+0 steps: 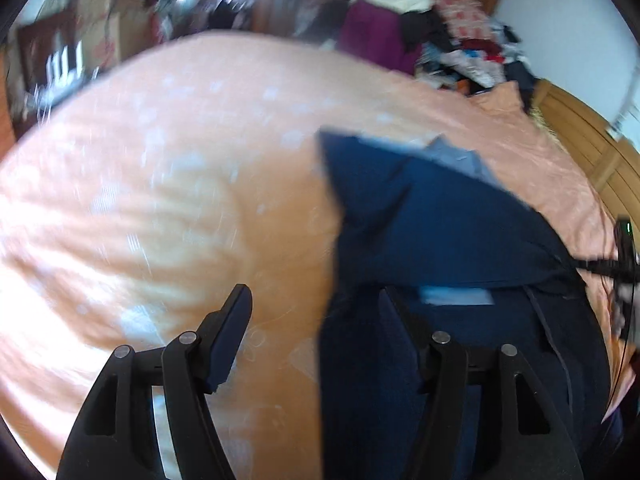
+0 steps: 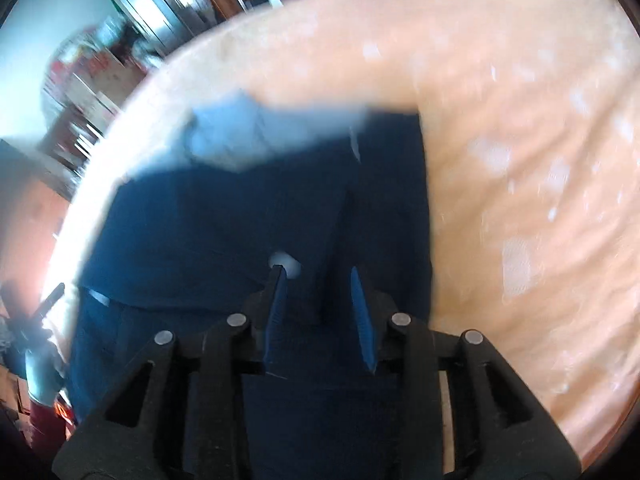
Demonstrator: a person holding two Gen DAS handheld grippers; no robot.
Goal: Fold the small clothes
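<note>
A dark navy blue fabric garment (image 1: pixel 432 224) lies on a bed covered by a peach-orange sheet with pale white flecks (image 1: pixel 168 184). The cloth looks soft and matte, already doubled over itself: one layer ends in a straight horizontal edge across the lower part of the left wrist view, and under it a small light blue label (image 1: pixel 458 295) shows. At the garment's far end, toward 12 o'clock, a lighter grey-blue patch of its inside (image 1: pixel 456 156) peeks out. Both views are blurred, so finer seams cannot be made out.

In the left wrist view the garment fills the area from 1 to 5 o'clock. The left gripper (image 1: pixel 316 300) has its two black fingers spread wide; the left finger sits over bare sheet at 7 o'clock, the right finger over the navy cloth at 5 o'clock, and the garment's left edge runs between them. Nothing is pinched.

In the right wrist view the same garment (image 2: pixel 224 216) spreads from centre out to 9 o'clock, with the pale grey-blue patch (image 2: pixel 256 136) at 11 o'clock. The right gripper (image 2: pixel 318 280) hovers over it with blue-padded fingers partly apart; a raised fold of navy cloth stands in the gap between them, but whether the pads touch it I cannot tell.

At 1 o'clock in the left view, beyond the bed, lies a heap of mixed coloured clothes (image 1: pixel 464 44).
</note>
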